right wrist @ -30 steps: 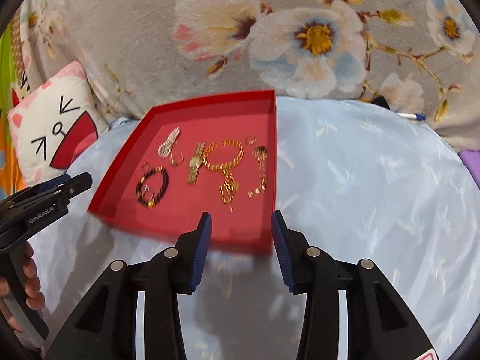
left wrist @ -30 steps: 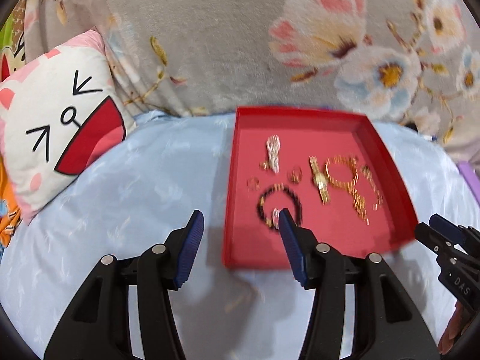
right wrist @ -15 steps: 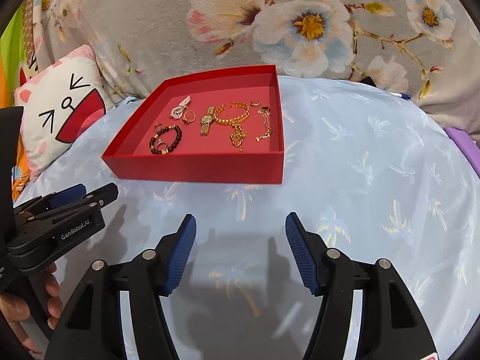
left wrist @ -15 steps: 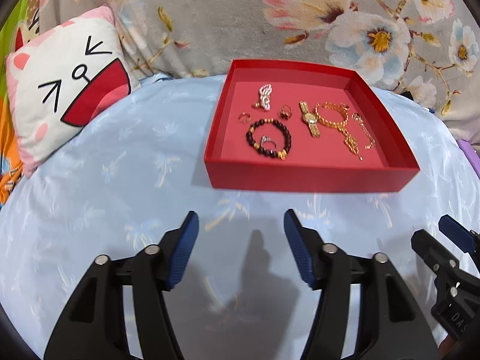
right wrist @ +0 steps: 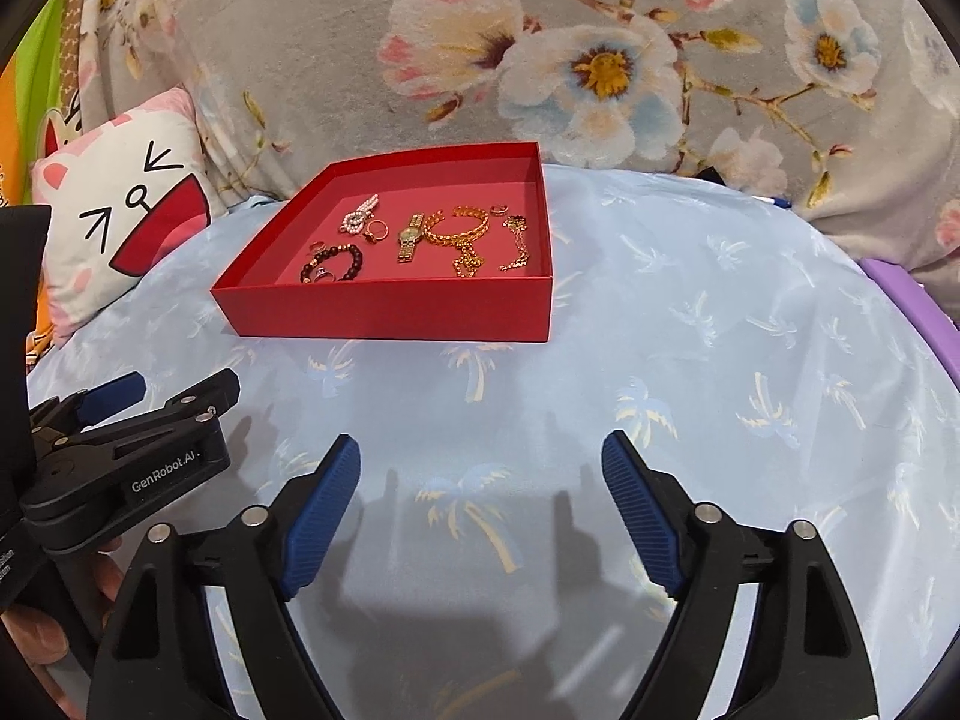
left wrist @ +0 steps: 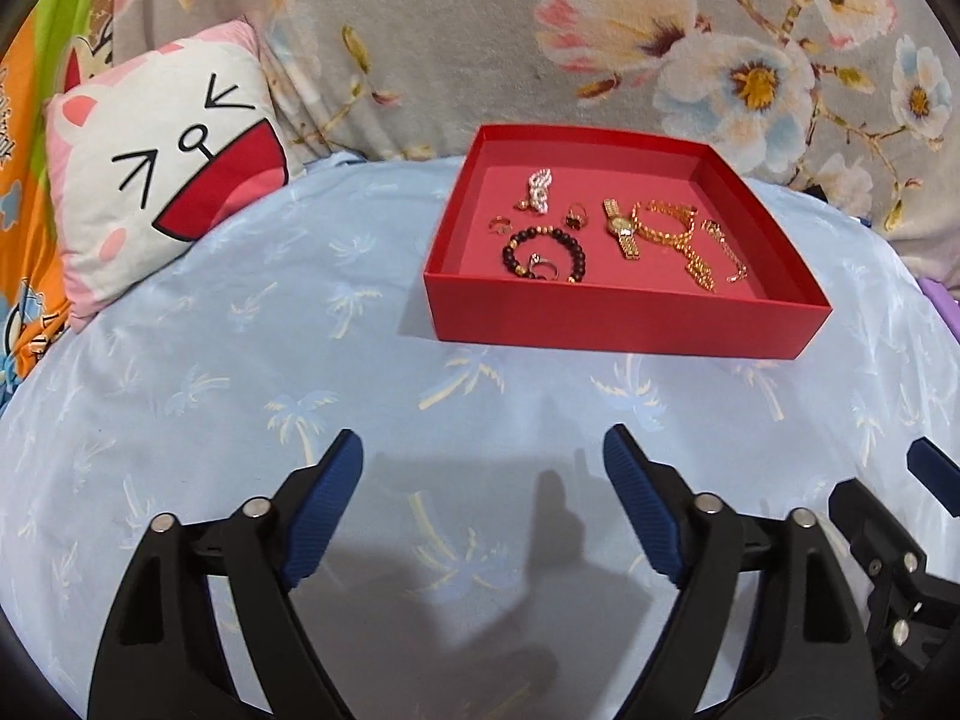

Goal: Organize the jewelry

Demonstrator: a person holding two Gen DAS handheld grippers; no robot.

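A red tray [left wrist: 624, 324] [right wrist: 390, 315] sits on the light blue cloth. In it lie a dark bead bracelet [left wrist: 543, 252] [right wrist: 336, 261], a gold watch [left wrist: 620, 228] [right wrist: 411, 236], gold chains [left wrist: 672, 228] [right wrist: 465, 234], a pearl clip [left wrist: 540, 190] [right wrist: 358, 216] and several rings. My left gripper [left wrist: 483, 450] is open and empty, well short of the tray's front wall. My right gripper [right wrist: 480, 450] is open and empty, likewise back from the tray. The left gripper also shows at the left of the right wrist view [right wrist: 126, 396].
A cat-face pillow [left wrist: 162, 174] [right wrist: 120, 222] leans at the back left. A grey floral blanket [left wrist: 600, 30] rises behind the tray. A purple edge [right wrist: 918, 312] lies at far right. Blue cloth [right wrist: 750, 360] spreads right of the tray.
Both grippers have drawn back from above the tray and opened wider. The tray now lies farther ahead of them.
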